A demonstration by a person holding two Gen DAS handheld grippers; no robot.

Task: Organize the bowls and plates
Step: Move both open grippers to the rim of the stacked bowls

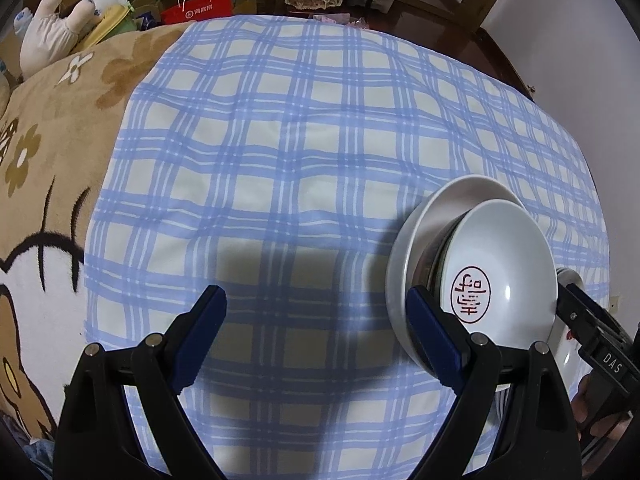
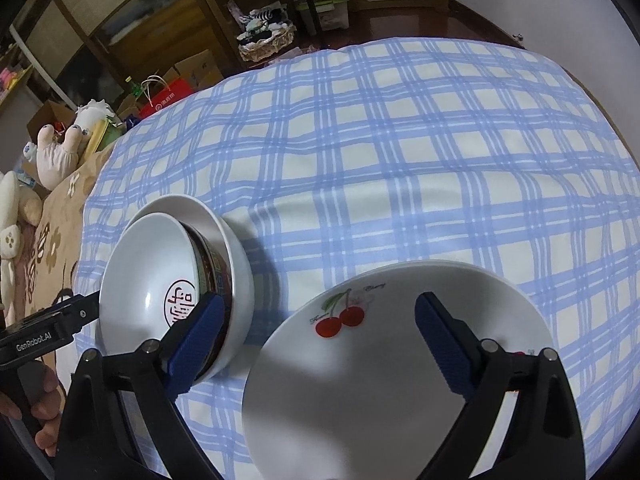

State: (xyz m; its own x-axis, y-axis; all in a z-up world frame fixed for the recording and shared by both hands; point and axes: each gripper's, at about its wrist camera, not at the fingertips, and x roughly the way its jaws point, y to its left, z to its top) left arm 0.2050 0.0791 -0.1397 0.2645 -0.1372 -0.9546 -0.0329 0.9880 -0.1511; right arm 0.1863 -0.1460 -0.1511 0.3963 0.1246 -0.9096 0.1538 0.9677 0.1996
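I see a white ceramic bowl with a red oval seal mark printed inside [image 2: 154,294] nested in a plain white ceramic bowl [image 2: 236,264]. The pair is tipped well over, so the openings face sideways toward the cameras. A dark patterned band on the inner bowl's outer wall shows between the two rims. The stack rests on the blue-and-white checked cloth [image 2: 400,152], and I cannot tell what surface lies under that cloth.

Just beside the stack, on its right in the right wrist view, lies a white shallow plate with a red cherry motif [image 2: 360,380]. It is flat on the cloth. A second white rim shows along its far edge, so it may sit on another plate; I cannot confirm this.

My right tool [image 2: 320,344] is spread wide and grips nothing. Its right finger is over the cherry plate. Its left finger stands in front of the nested bowls' rims; contact cannot be confirmed.

My left tool [image 1: 316,340] is likewise spread wide and grips nothing. Its left finger is over bare cloth and its right finger stands in front of the outer bowl's wall, with contact unconfirmed. In this view the seal-marked bowl [image 1: 500,276] sits inside the plain bowl [image 1: 404,264].

A tan plush blanket with flower shapes [image 1: 60,128] adjoins the cloth. Beyond it are soft toys [image 1: 52,28] and a red paper bag [image 1: 200,8].
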